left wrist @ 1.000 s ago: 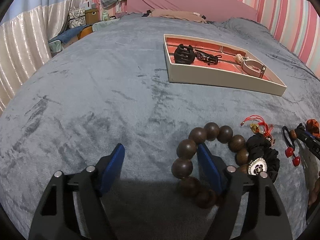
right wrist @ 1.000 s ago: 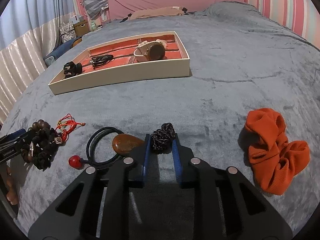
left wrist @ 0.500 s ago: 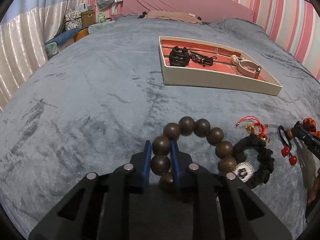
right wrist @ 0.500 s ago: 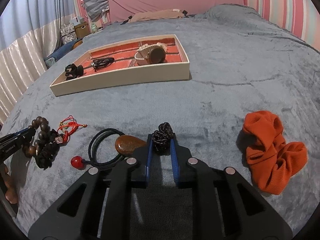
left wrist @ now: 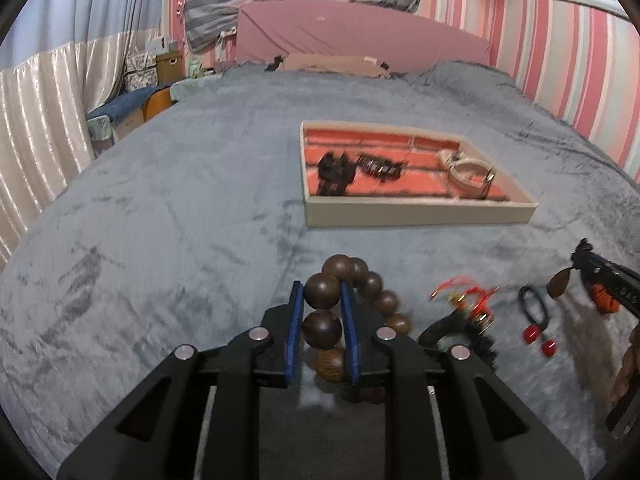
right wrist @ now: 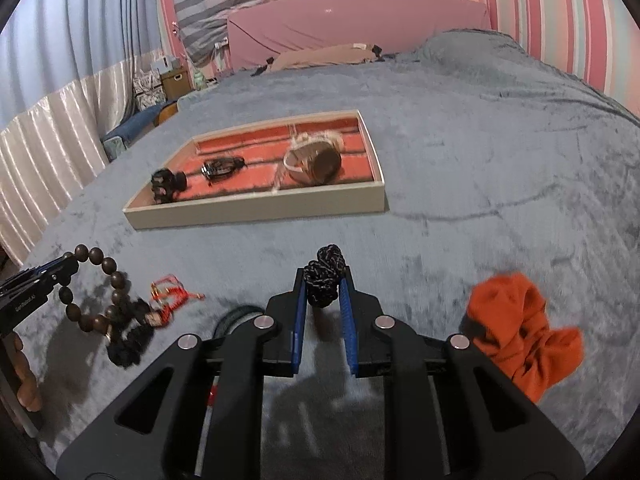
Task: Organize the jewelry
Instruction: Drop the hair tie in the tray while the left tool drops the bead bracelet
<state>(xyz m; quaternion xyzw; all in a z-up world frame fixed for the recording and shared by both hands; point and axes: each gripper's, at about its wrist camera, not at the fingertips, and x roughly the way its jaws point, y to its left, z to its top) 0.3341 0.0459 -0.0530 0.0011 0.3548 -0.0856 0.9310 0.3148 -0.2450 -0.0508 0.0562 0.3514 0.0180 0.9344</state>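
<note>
My left gripper (left wrist: pixel 320 296) is shut on a bracelet of large dark wooden beads (left wrist: pixel 386 303), which hangs lifted off the grey blanket. In the right wrist view that bracelet (right wrist: pixel 112 276) dangles from the left gripper (right wrist: pixel 60 270). My right gripper (right wrist: pixel 323 288) is shut on a black braided hair tie (right wrist: pixel 329 258), also raised. A cream tray with orange lining (left wrist: pixel 416 213) lies further up the bed. It holds a black claw clip (left wrist: pixel 335 172), a black bracelet (left wrist: pixel 378 168) and a beige strap (left wrist: pixel 468 170).
On the blanket lie a red cord charm (left wrist: pixel 466 298), a black scrunchie (left wrist: pixel 476 340), a black hair tie with red beads (left wrist: pixel 534 312) and an orange scrunchie (right wrist: pixel 520 332). A brown oval piece (left wrist: pixel 559 280) shows beside the right gripper's tip. Pink pillows lie beyond the tray.
The left jaws went from wide open to shut on the wooden beads. Both grippers rose, lifting the bracelet and the braided tie off the blanket.
</note>
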